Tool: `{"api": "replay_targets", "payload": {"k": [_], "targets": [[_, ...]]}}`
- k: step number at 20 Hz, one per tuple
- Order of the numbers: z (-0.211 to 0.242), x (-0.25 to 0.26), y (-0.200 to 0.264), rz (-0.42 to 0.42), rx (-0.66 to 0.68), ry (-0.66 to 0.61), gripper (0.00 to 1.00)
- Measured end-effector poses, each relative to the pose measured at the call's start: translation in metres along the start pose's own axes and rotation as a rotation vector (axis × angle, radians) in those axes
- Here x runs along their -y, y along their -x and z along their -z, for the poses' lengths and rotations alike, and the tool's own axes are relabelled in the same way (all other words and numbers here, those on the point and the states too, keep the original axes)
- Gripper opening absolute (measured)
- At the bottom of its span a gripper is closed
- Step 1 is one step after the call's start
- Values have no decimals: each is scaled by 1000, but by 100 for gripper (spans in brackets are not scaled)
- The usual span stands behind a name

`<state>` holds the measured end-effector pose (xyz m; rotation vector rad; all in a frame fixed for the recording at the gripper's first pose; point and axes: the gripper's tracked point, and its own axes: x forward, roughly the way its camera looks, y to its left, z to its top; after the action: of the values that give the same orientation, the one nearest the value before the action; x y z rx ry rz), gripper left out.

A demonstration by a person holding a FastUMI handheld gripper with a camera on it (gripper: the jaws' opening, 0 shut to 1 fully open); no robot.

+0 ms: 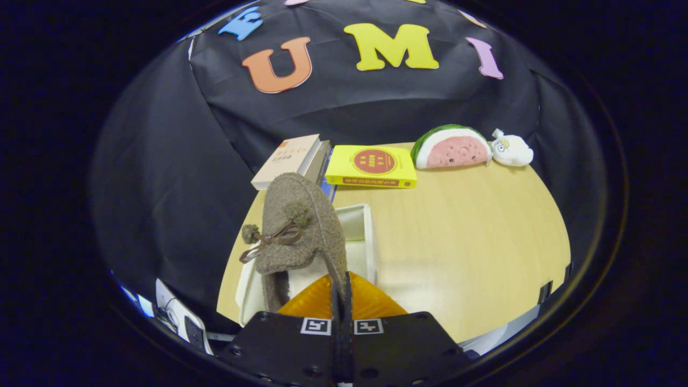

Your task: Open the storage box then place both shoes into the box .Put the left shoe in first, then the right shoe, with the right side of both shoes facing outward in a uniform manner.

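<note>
A fuzzy brown-grey shoe (301, 226) with a brown lace bow and pompoms hangs upright, toe up, just ahead of my gripper (341, 301). The two orange fingers (371, 301) are pressed together on the thin edge of the shoe's collar. The shoe hovers over the open white storage box (370, 236), which sits on the wooden table near its left edge. Part of the shoe's heel dips toward the box's near left side. The box's inside is mostly hidden by the shoe and my fingers.
Beyond the box lie a stack of books (293, 160) and a yellow book (372, 166). A watermelon plush (451, 148) and a small white plush (511, 150) rest at the table's far right. Bare wooden tabletop (473, 242) spreads to the right of the box.
</note>
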<state>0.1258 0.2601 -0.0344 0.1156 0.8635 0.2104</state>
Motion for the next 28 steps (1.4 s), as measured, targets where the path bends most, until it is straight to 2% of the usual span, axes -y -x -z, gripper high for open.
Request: {"api": "replay_targets", "payload": {"k": [3,8,12,14,17,18,19,22,28], "targets": [[21,0,-28,26,-27,-27,1],[38,12,-51,131,15,-62,1],[42,13,-54,170,46,-69,1],[43,8,-53,155,59,-62,2],[39,8,-42,154,112,-50,16],[38,7,-37,148,132,-38,16],[35,9,-29,148,159,-27,23],[27,15,3,139,270,20,33],[30,49,78,175,580,115,80]]}}
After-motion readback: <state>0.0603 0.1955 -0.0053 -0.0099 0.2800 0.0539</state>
